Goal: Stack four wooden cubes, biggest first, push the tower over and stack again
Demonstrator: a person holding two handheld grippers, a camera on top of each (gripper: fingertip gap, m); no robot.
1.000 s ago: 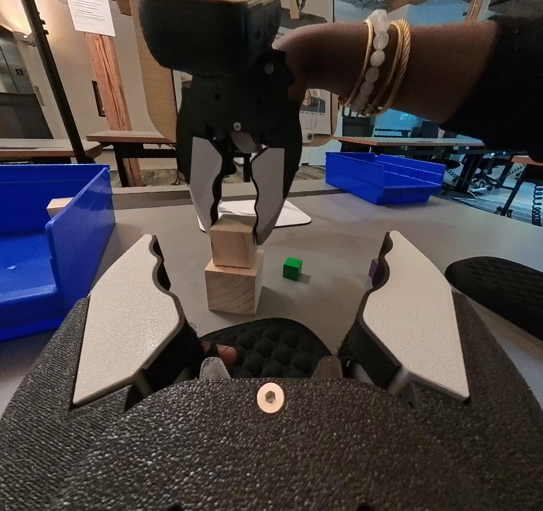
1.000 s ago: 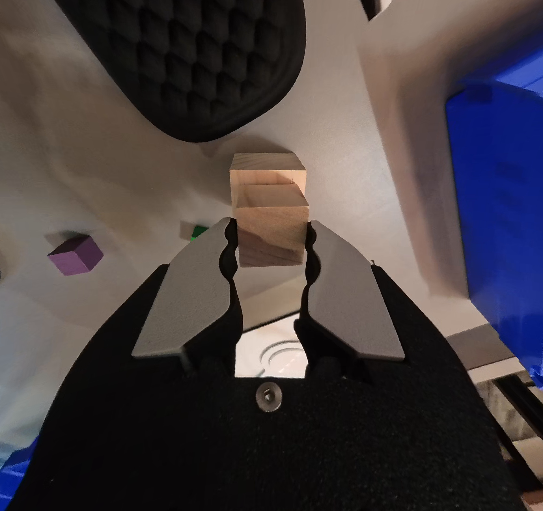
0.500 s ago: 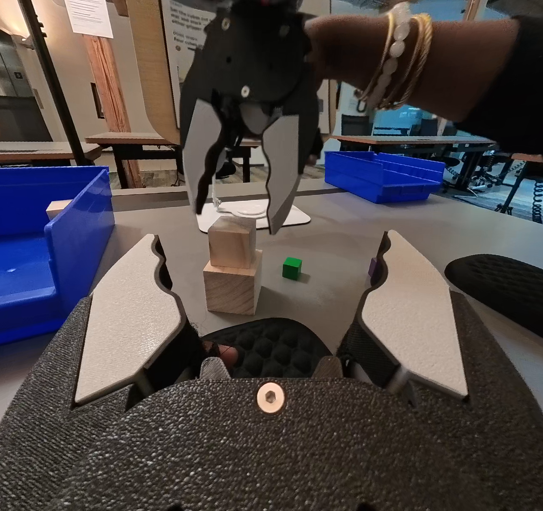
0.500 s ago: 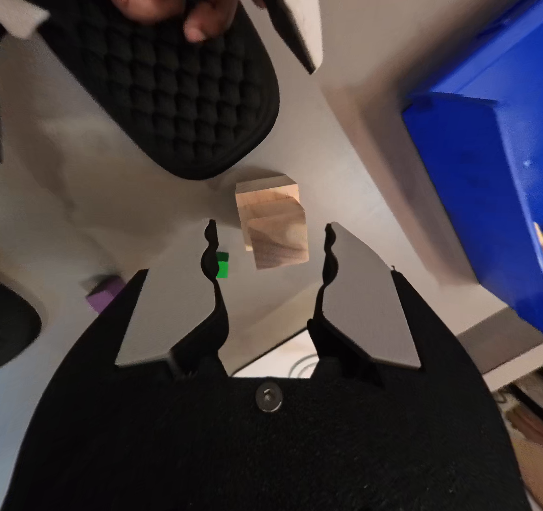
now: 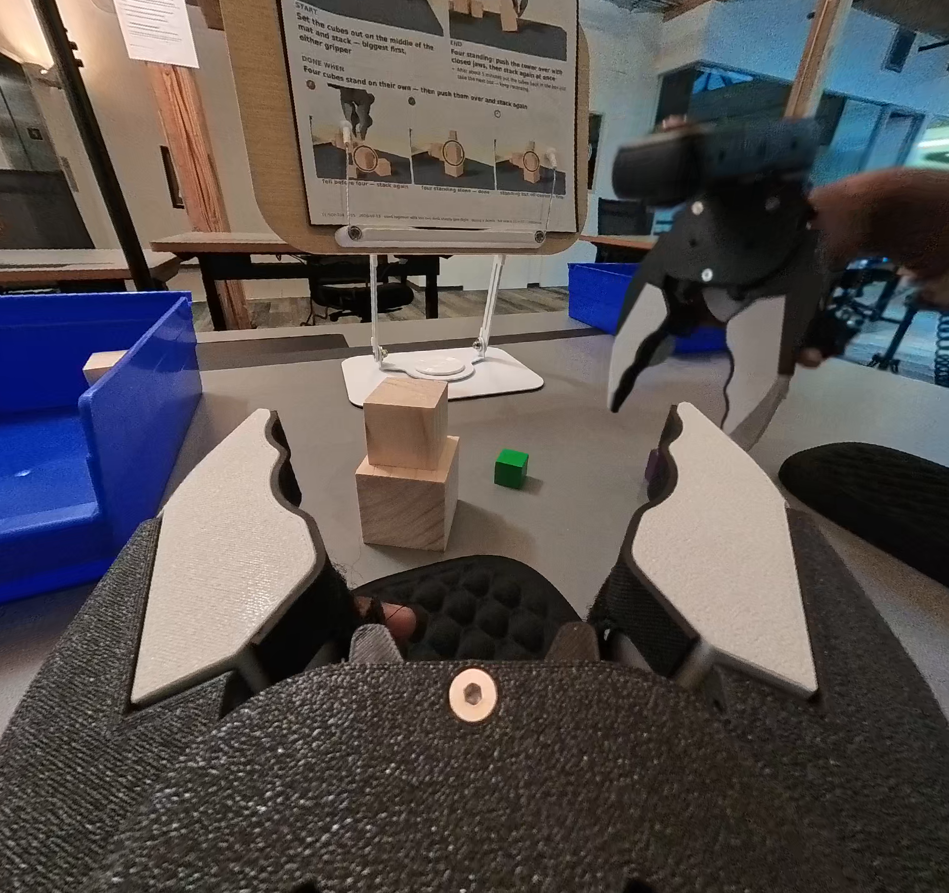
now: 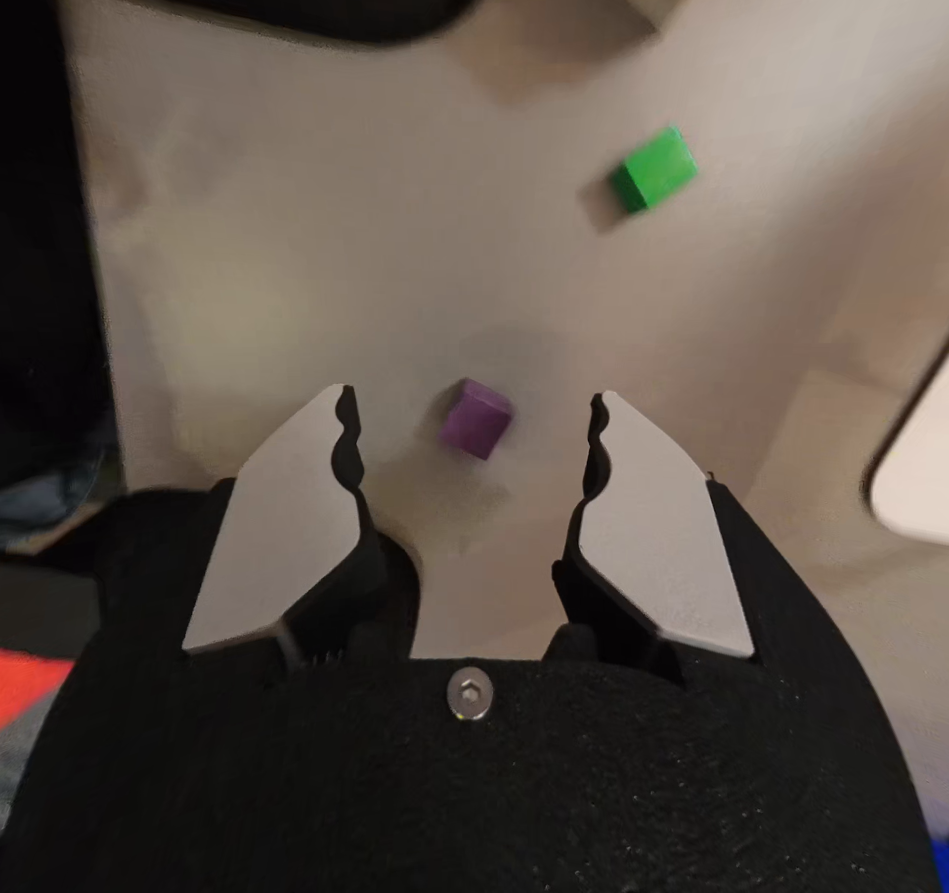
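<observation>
Landmark: the stack of two pale wooden cubes (image 5: 405, 468) on the grey tabletop (image 5: 565, 416), the smaller cube resting on the larger, its footprint shifted toward the larger cube's far left corner.
Left gripper (image 5: 472, 452): jaws spread wide, nothing held; it rests low, just in front of the stack, with the stack standing in the gap ahead of its light grey fingers (image 5: 226, 540), clear of both.
Right gripper (image 6: 470, 424): jaws well apart and empty, poised above the small purple cube (image 6: 475, 419), which lies on the tabletop between the fingertips without touching either; the view is blurred.
Purple cube's place: right of the stack, beyond the small green cube (image 5: 511, 467), half hidden behind the left gripper's right finger in the left wrist view.
Blue plastic bin (image 5: 102, 437): left of the stack, close by.
Risk, stack: the offset upper cube looks easy to topple if the left gripper nudges forward.
Risk, purple cube: it sits cornerwise to the fingers, so closing pads could meet its edges and twist or squirt it away.
Risk, crowding: the purple cube sits close to the left gripper's right finger, so the two grippers could knock together.
</observation>
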